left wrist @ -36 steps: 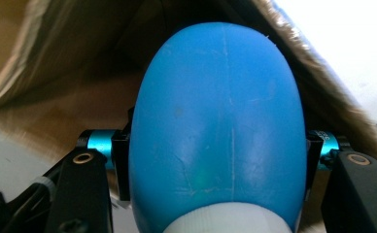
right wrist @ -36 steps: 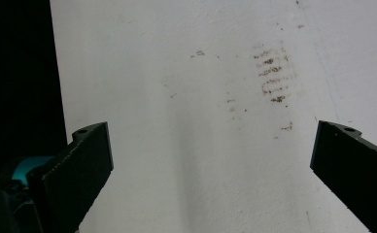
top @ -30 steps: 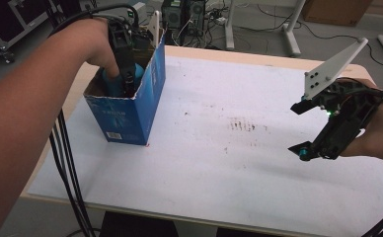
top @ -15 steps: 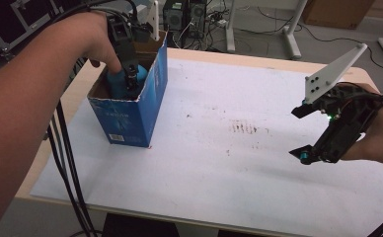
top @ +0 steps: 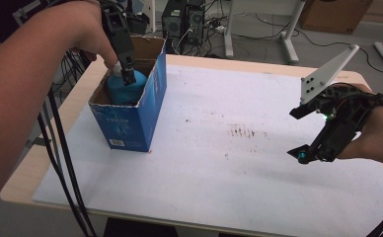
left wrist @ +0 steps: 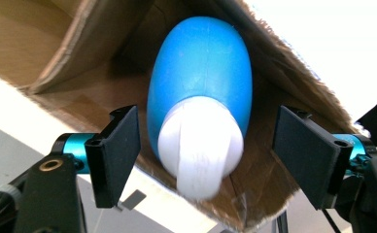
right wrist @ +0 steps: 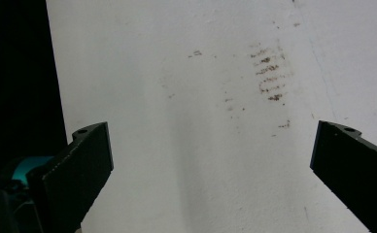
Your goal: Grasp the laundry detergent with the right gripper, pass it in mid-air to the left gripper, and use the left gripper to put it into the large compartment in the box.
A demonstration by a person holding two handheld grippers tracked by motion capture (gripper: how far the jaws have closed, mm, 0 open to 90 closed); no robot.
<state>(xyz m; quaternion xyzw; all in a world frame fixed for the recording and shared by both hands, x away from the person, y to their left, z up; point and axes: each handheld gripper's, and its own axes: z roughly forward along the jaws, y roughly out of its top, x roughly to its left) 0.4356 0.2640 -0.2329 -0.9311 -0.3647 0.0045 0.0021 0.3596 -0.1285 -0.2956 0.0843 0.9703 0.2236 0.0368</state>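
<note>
A blue bottle [top: 124, 88] with a white cap [left wrist: 199, 145] stands inside an open blue cardboard box [top: 130, 123] at the left of the worktop [top: 219, 163]. The box carries pale printing and a small white label low on its near face, but the writing is too blurred to read; the bottle shows no legible brand either.

The left claw [top: 128, 74] hangs just above the box opening, pointing down at the bottle. Its jaws have just been opening, and in the left gripper view they stand apart on either side of the white cap with a clear gap on each side, so the left claw [left wrist: 207, 155] grips nothing. The torn brown flaps of the box crowd close around it.

The right claw [top: 298, 133] hovers over the right side of the worktop, well apart from the box, jaws spread wide and empty, with a few dark smudges [right wrist: 269, 73] on the white sheet beneath.

Behind the worktop, computer towers [top: 183, 22] and loose cables lie on the floor, with what looks like a cardboard carton [top: 335, 15] farther right.
</note>
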